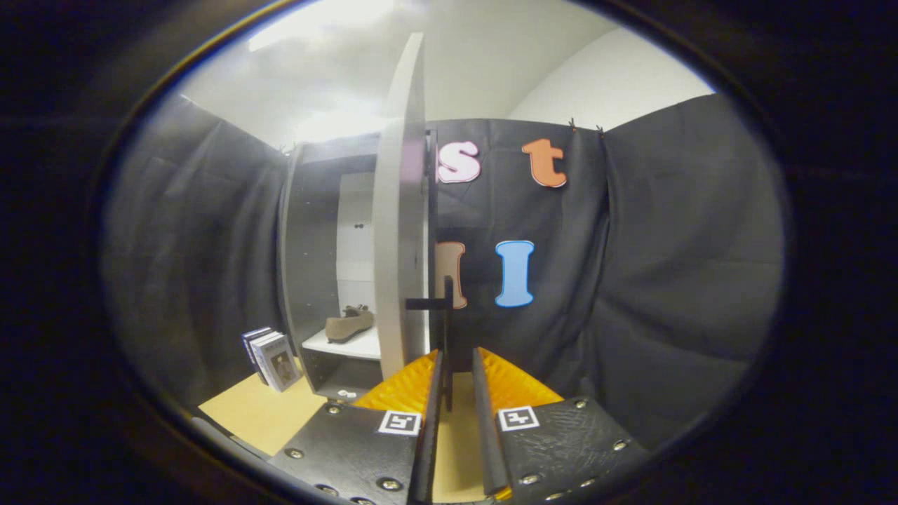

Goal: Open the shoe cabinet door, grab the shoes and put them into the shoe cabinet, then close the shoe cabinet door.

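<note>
- Gripper view: your gripper [457,382] sits nearest, its two fingers [433,393] drawn close with a narrow gap, on either side of a thin dark vertical handle [447,337]. You cannot tell whether both fingers press on it.
- Just ahead of the fingers stands the tall white shoe cabinet door [401,210], swung open and seen edge-on; the handle juts from its lower edge.
- Beneath the gripper you see the pale wooden bench [259,414].
- Left of the door, the dark shoe cabinet [309,238] is open, and a tan suede shoe [349,324] lies on its white shelf [351,345].
- Beside the cabinet's left wall, a few upright books [272,358] lean on the bench.
- Beyond everything hangs the black cloth booth wall [666,266].
</note>
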Motion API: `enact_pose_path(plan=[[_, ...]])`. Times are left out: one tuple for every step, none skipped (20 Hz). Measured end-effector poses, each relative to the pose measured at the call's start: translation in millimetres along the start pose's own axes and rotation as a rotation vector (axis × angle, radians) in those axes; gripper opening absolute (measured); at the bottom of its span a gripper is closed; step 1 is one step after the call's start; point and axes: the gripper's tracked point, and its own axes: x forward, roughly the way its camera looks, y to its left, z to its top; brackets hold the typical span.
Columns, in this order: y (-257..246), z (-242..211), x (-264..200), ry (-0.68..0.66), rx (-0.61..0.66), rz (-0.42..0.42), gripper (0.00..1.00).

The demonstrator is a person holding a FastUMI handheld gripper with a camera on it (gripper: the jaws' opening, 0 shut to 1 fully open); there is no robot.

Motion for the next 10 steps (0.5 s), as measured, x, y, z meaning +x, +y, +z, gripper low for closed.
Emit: enact_pose_path(plan=[[7.8,-0.3,-5.6,0.001,0.01,0.005,0.26],[15.5,-3.0,-10.8,0.005,0.014,0.008,0.26],[22.2,-5.2,-14.9,0.008,0.013,-0.006,0.26],[30.8,-7.9,-18.3,0.01,0.015,-0.017,0.26],[44.9,-12.3,-21.3,0.013,0.02,-0.021,0.26],[60.3,-19.1,-24.0,0.021,0.025,-0.027,0.26],[76.8,-25.9,-24.1,0.029,0.032,-0.035,0.26],[93.4,-35.1,-23.3,0.048,0.04,-0.044,0.26],[109.8,-44.2,-24.2,0.064,0.047,-0.049,0.26],[124.8,-48.5,-26.1,0.07,0.056,-0.051,0.26]])
